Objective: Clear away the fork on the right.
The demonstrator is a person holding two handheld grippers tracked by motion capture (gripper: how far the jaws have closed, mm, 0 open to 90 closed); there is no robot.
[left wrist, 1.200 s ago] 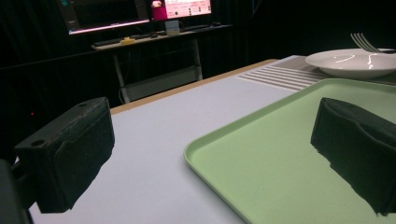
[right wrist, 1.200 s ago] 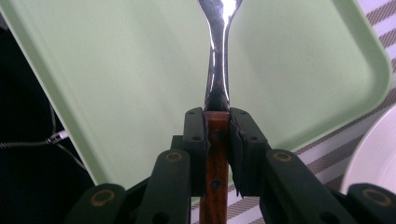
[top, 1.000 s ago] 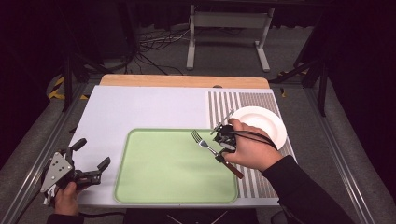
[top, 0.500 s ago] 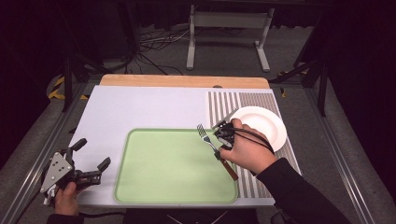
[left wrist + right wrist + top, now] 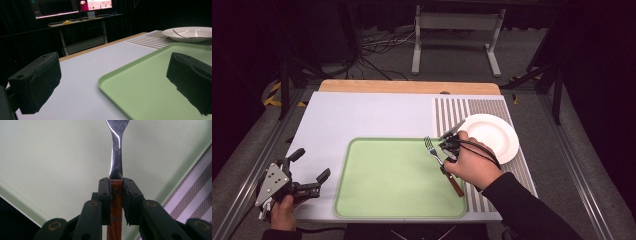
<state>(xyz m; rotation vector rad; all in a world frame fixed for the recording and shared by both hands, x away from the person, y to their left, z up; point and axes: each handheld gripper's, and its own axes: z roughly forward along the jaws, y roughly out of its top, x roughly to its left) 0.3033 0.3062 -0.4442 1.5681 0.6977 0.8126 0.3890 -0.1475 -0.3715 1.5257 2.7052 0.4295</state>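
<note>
My right gripper hangs over the tray's far right corner, with the fork between its jaws and its tines pointing over the tray. The plate lies just right of it on the striped mat. My left gripper sits off the tray's left edge on the tabletop.

Left gripper jaws spread wide, nothing between. Green tray corner framed between them on white mat. White plate seen beyond tray.
</note>
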